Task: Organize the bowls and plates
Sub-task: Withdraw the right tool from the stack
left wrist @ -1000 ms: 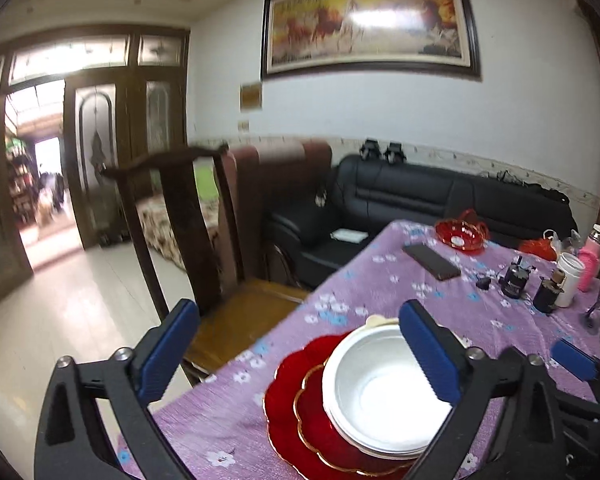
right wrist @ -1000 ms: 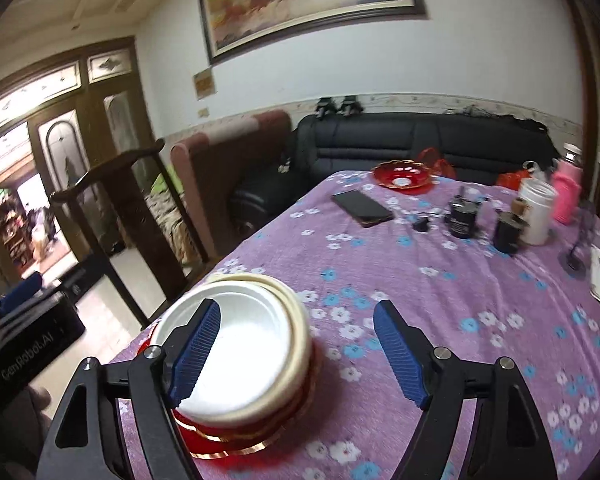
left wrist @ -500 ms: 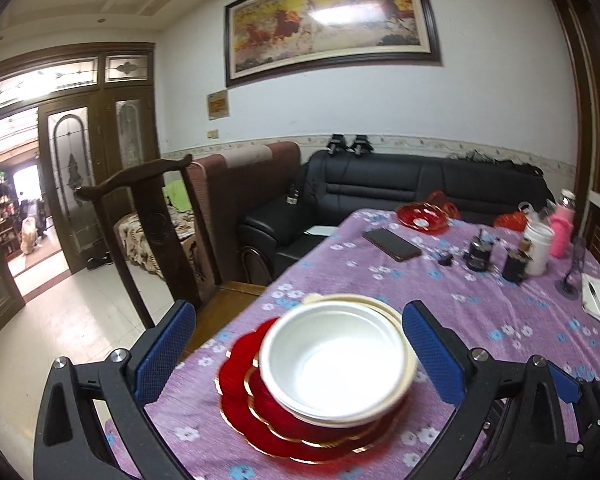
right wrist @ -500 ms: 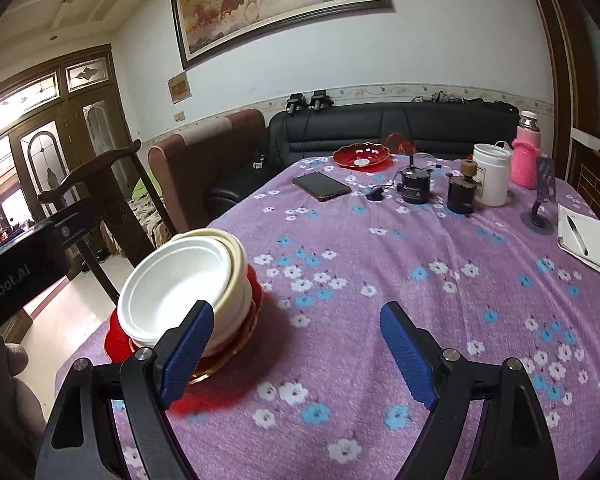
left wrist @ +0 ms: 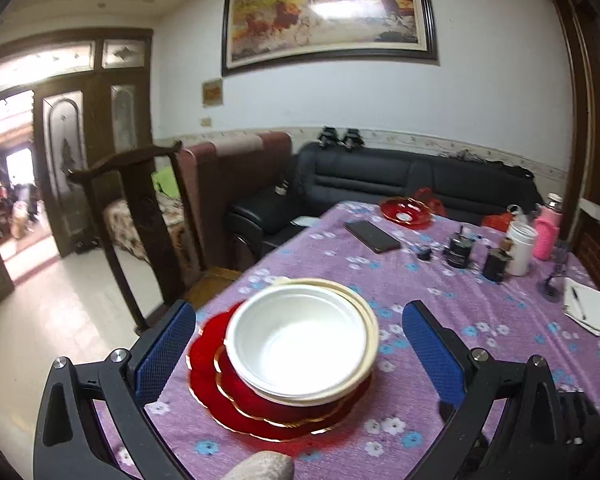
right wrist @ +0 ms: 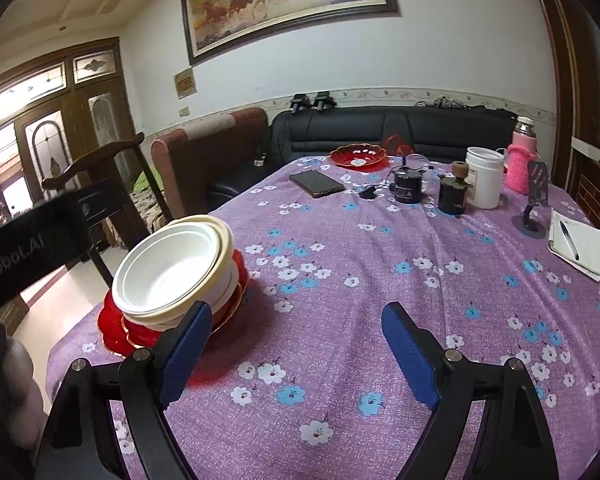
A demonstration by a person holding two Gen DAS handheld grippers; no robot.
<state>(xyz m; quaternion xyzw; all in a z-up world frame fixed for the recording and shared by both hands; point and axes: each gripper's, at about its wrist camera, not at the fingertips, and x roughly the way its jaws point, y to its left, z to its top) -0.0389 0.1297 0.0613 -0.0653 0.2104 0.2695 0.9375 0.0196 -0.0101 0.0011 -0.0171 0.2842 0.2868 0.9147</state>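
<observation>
Purple cloth [right wrist: 340, 280]: both grippers' fingers spread, empty; only R view shows left gripper's [left wrist: 300, 344] body beside bowls [right wrist: 172, 272].

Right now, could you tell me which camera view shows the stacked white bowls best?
The left wrist view: the white bowls sit centred between its open fingers, interior fully visible. The right wrist view shows them off to the left, obliquely.

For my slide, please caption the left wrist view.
Open left gripper faces white bowls stacked on red plates.
</observation>
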